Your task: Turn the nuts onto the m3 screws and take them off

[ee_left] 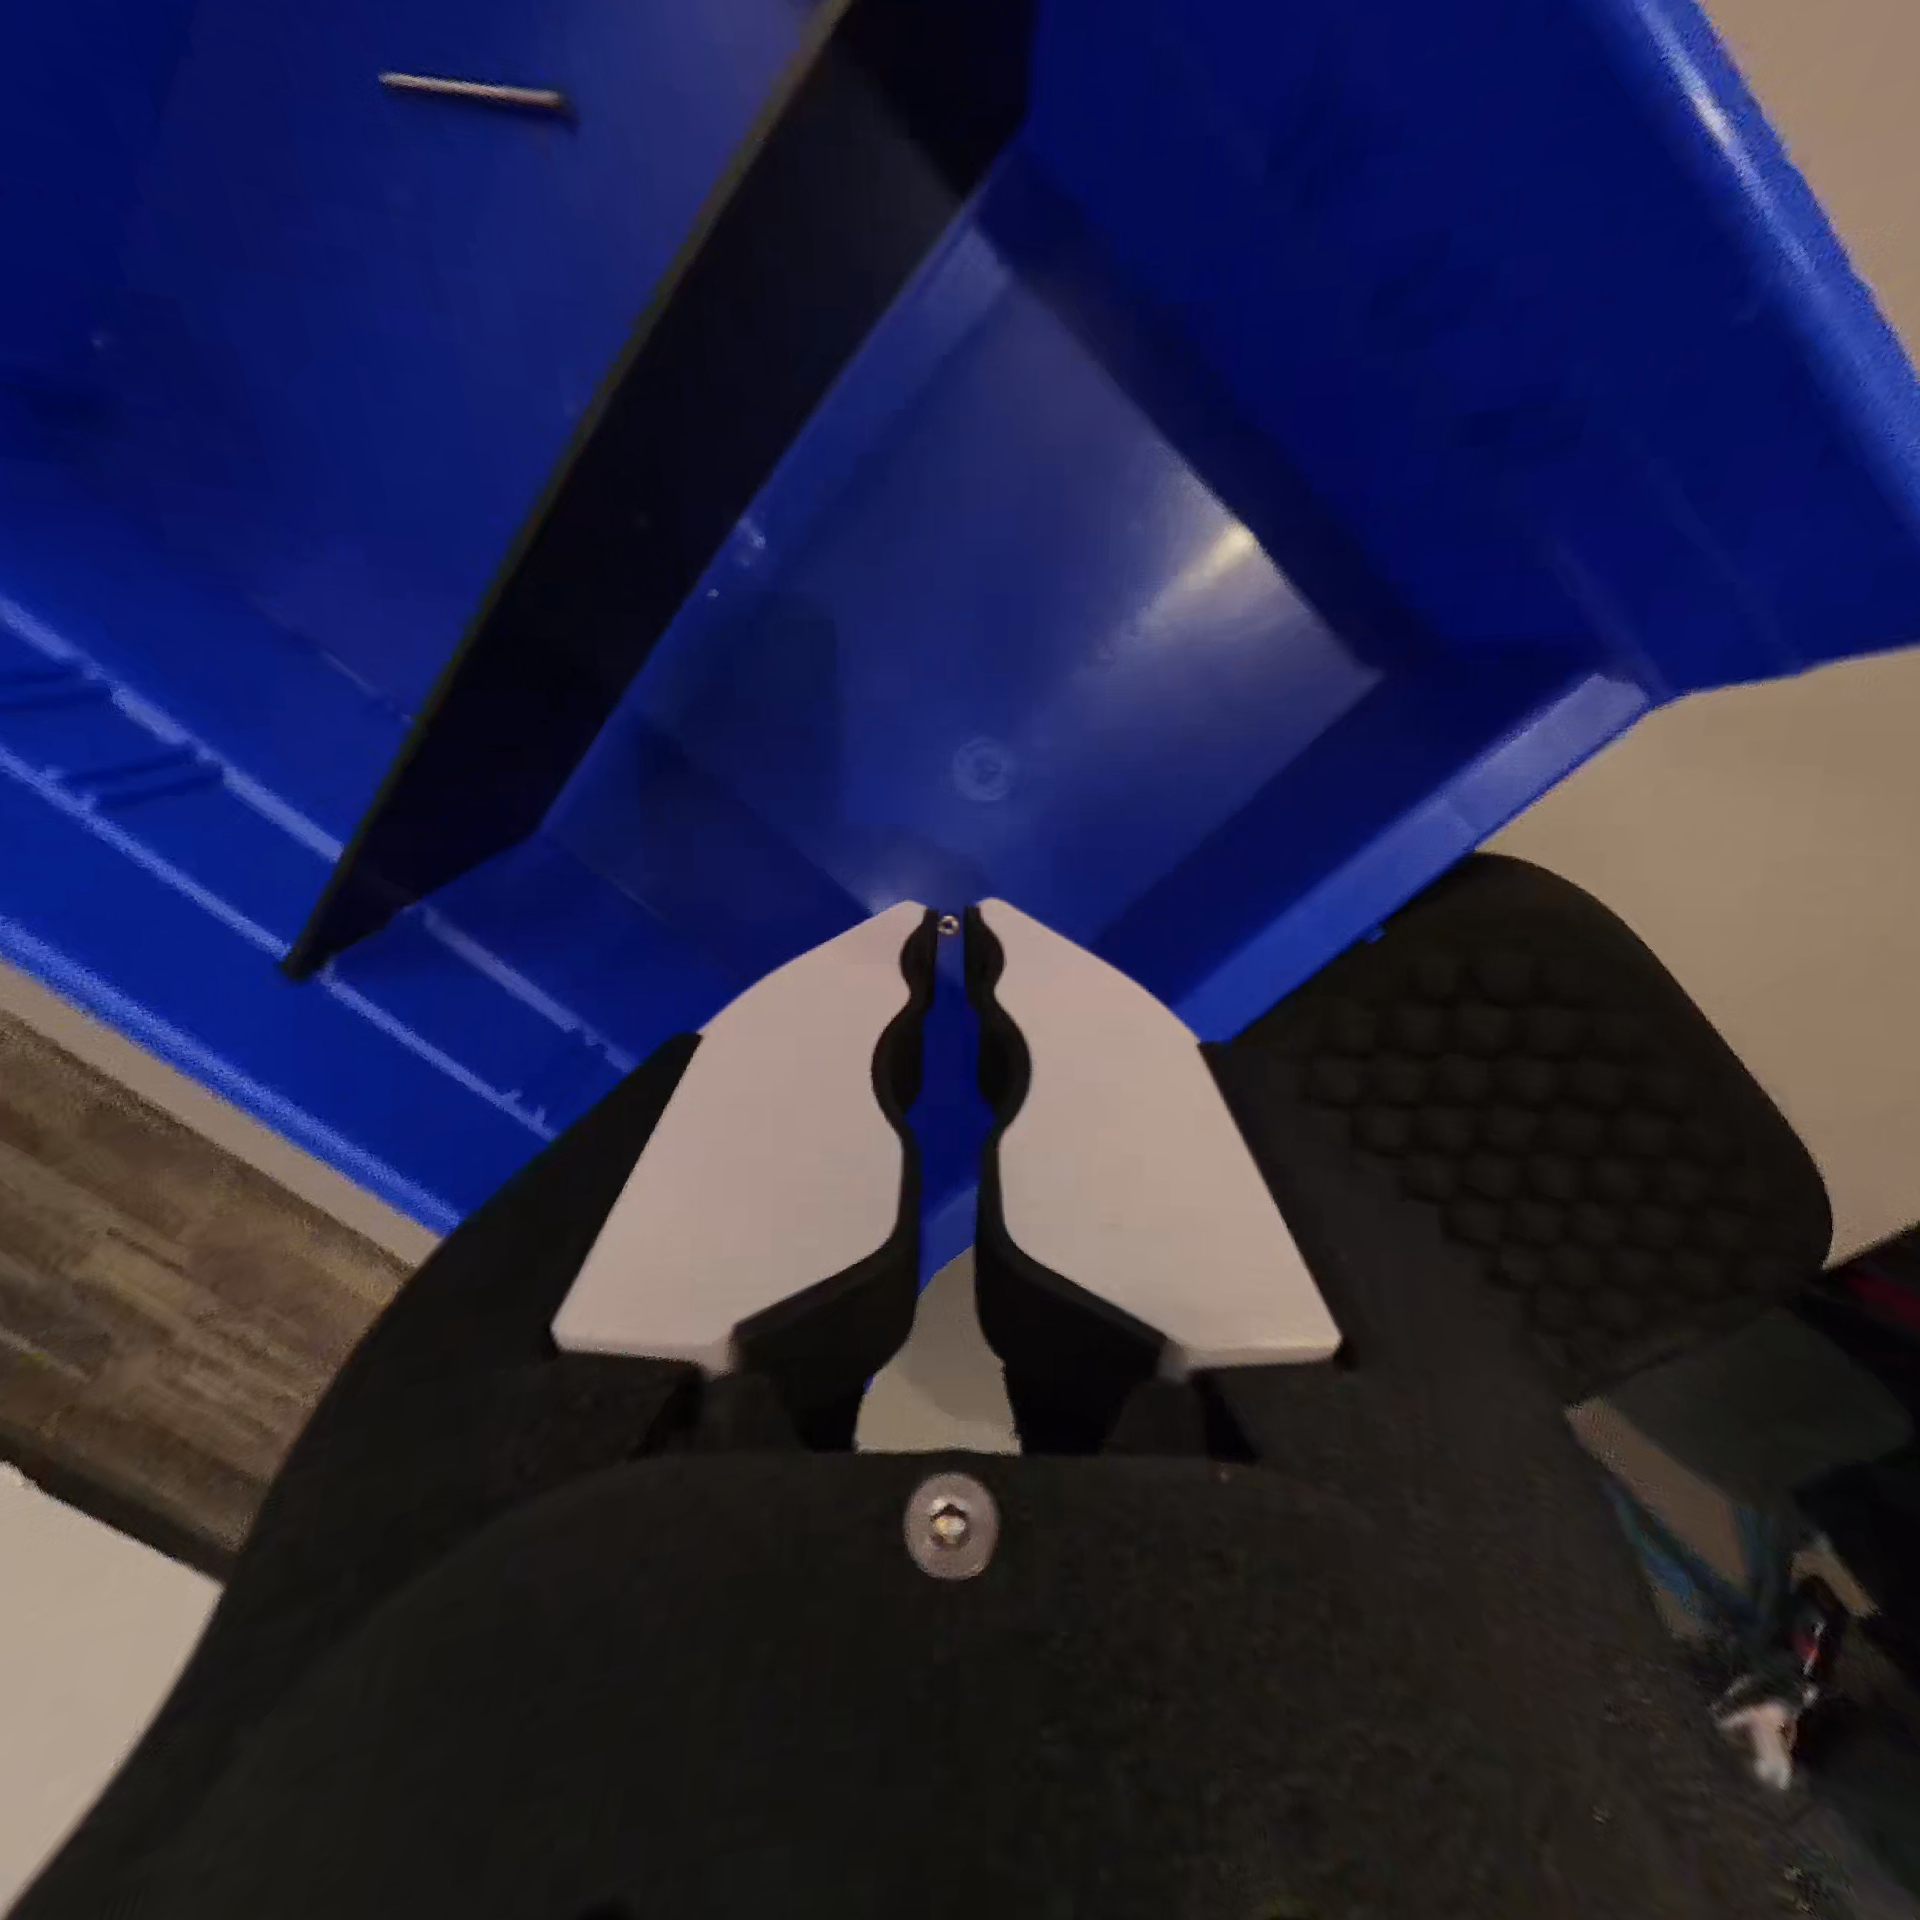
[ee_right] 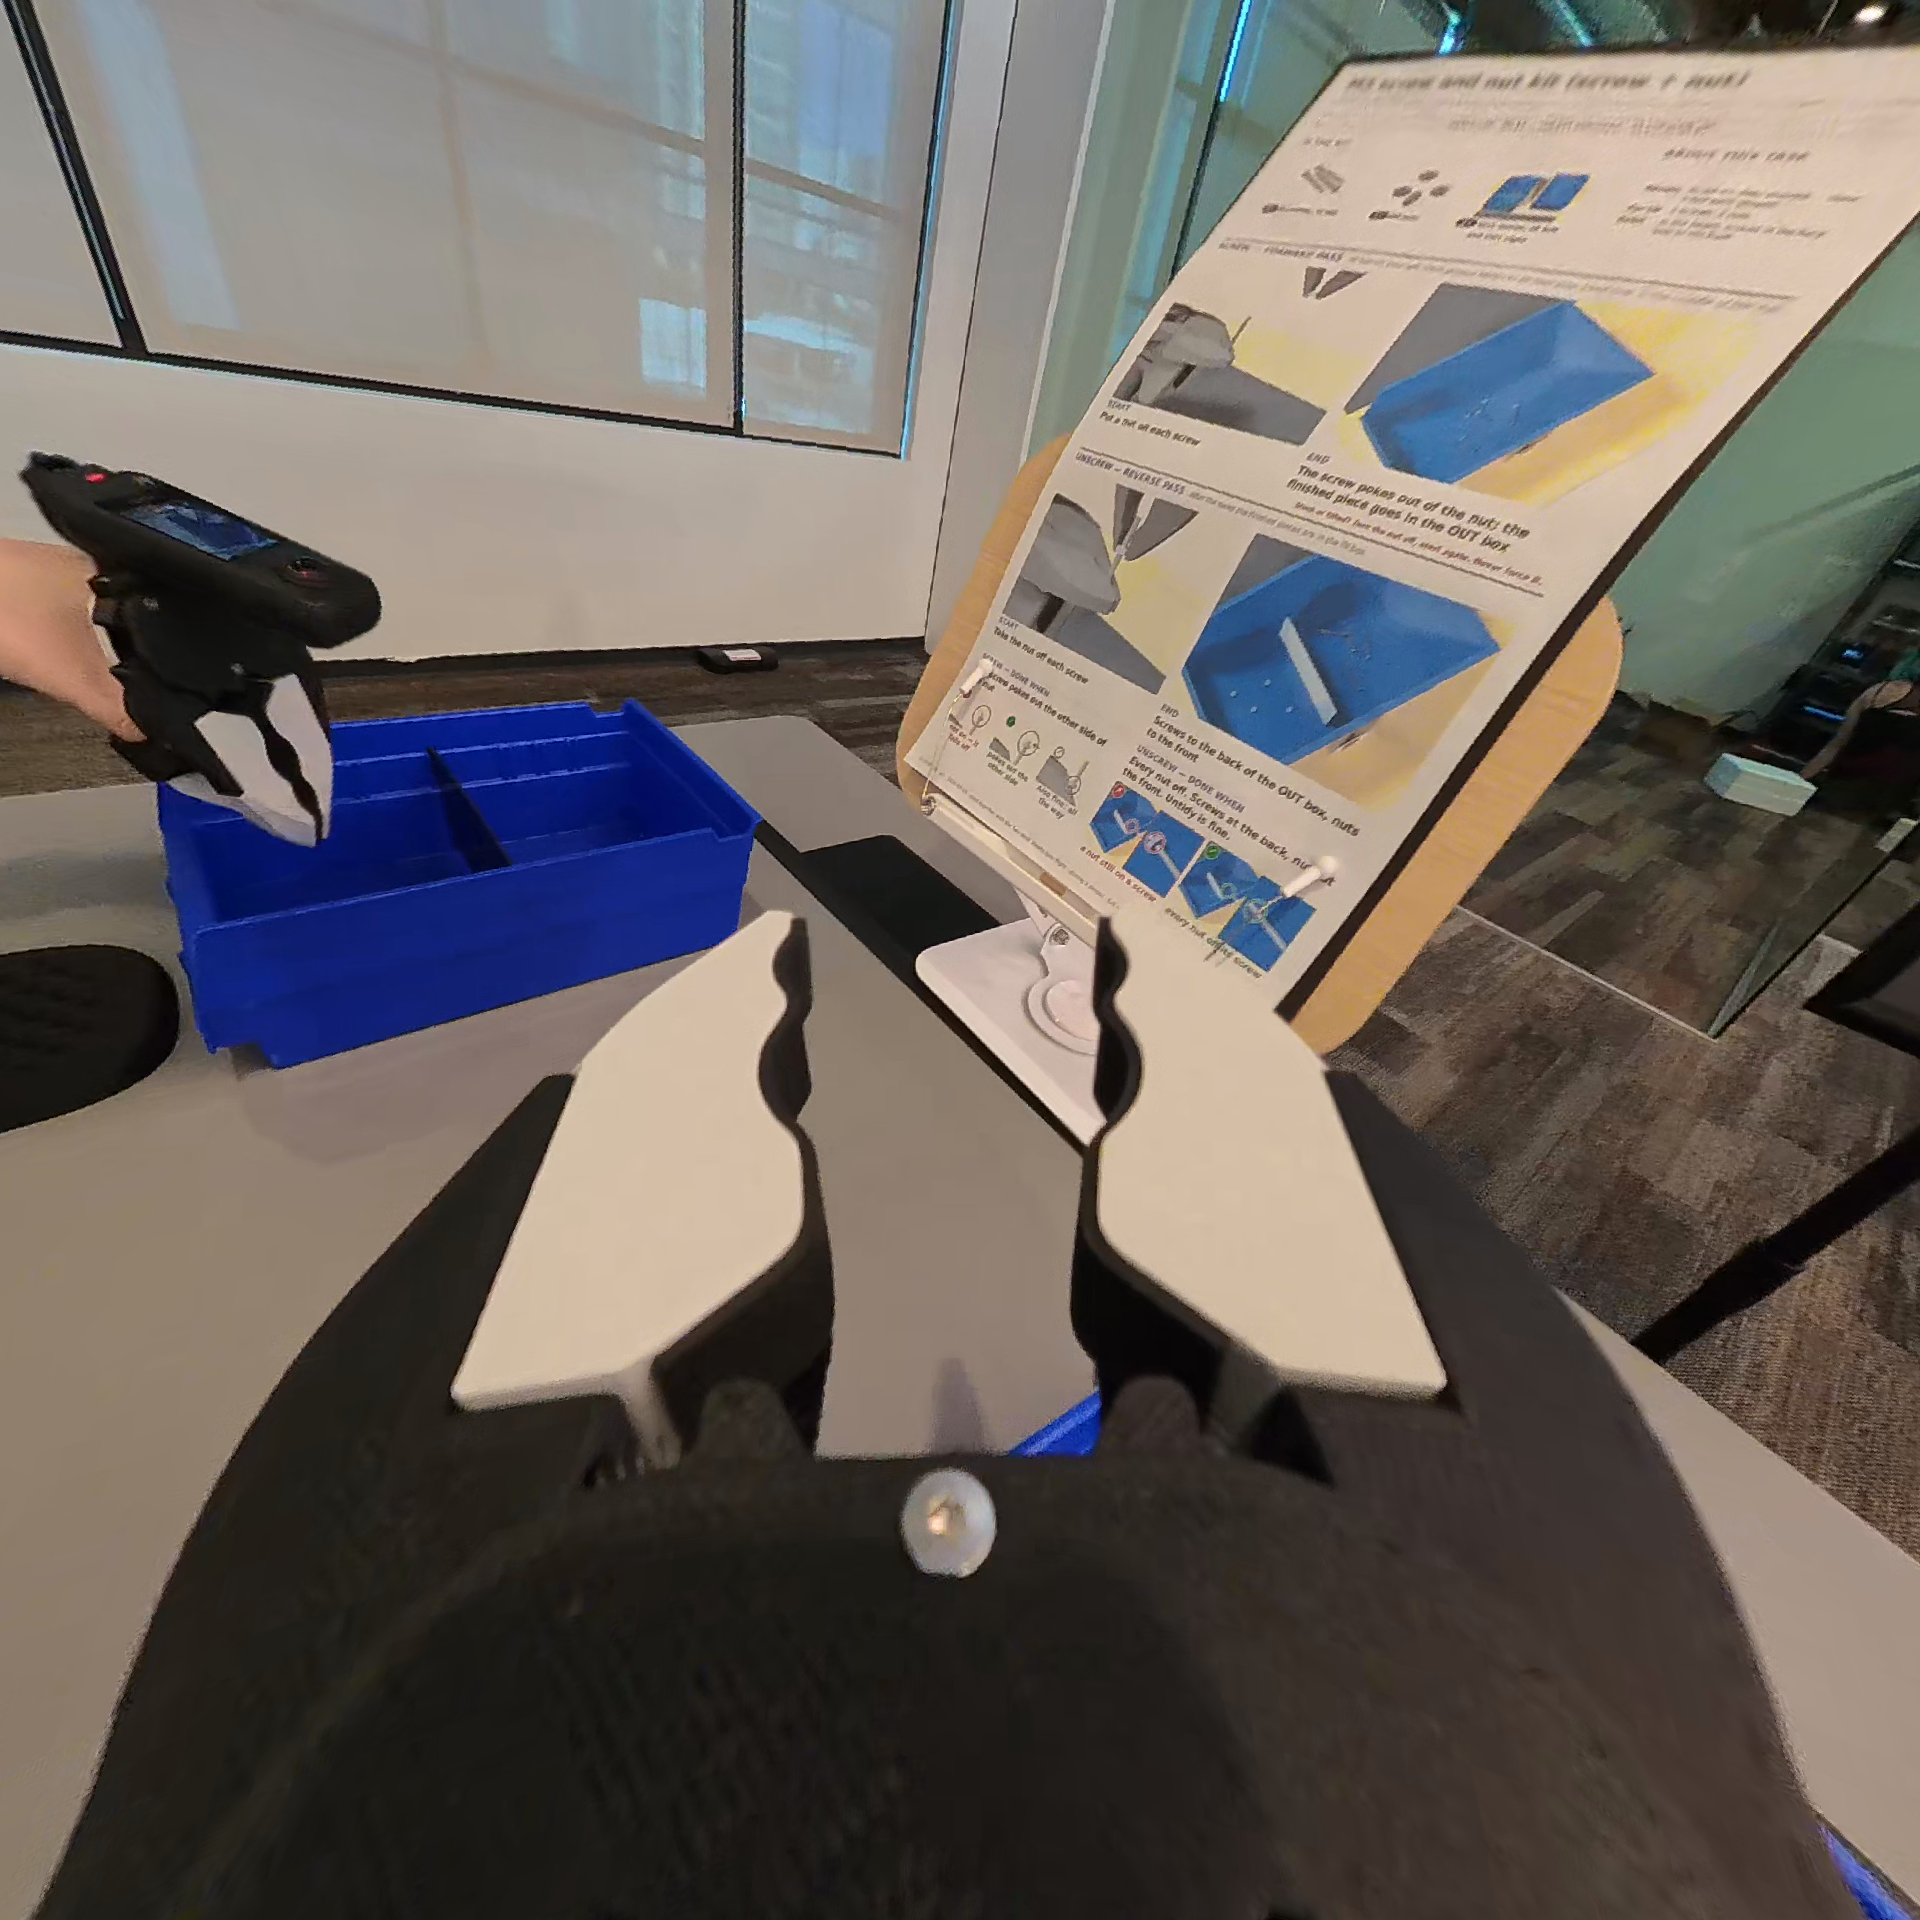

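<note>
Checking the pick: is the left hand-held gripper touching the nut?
Touching. Left wrist view shows the left hand-held gripper pinching the nut between its tips.

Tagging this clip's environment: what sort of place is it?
Probably an office or lab data-collection station: a grey tabletop holding a blue plastic divided bin, a propped white illustrated instruction board, large windows and carpeted floor behind.

A tilted instruction board (ee_right: 1382,582) stands on a white stand (ee_right: 1023,1003) on the grey worktop (ee_right: 260,1226). A black round pad (ee_right: 73,1013) lies at the left edge.
</note>
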A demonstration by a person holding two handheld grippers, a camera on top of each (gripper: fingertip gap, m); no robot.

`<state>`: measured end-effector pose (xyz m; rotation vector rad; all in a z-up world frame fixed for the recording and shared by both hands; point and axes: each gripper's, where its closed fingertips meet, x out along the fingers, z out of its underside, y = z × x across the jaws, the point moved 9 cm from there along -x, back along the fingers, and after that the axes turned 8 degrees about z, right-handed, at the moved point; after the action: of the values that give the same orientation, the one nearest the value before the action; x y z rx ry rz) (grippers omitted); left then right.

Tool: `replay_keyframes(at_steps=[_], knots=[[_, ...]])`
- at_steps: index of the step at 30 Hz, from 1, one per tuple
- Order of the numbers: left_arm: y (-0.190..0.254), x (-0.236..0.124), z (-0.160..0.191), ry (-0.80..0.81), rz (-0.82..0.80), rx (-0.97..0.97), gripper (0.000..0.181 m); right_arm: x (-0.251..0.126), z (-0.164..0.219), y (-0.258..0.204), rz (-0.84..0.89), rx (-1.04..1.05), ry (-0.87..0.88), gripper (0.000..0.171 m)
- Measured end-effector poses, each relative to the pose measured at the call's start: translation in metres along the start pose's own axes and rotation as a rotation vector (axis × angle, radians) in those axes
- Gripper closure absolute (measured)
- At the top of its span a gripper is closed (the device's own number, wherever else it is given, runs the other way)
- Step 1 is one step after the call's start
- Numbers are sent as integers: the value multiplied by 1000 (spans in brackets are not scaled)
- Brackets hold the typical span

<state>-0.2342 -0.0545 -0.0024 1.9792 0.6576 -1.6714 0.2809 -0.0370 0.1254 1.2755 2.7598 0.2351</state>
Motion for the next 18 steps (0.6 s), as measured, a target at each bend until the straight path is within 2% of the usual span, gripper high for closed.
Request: replay_keyframes(at_steps=[6, 11, 18], knots=[[3, 20, 7, -159, -34, 254, 172, 6, 1, -4, -9, -28, -16, 118], [-2, 38, 16, -282, -39, 344, 166, 9, 5, -5, -23, -19, -27, 118], [-3, 56, 19, -333, -53, 448, 163, 17, 10, -10, -34, -41, -60, 118]])
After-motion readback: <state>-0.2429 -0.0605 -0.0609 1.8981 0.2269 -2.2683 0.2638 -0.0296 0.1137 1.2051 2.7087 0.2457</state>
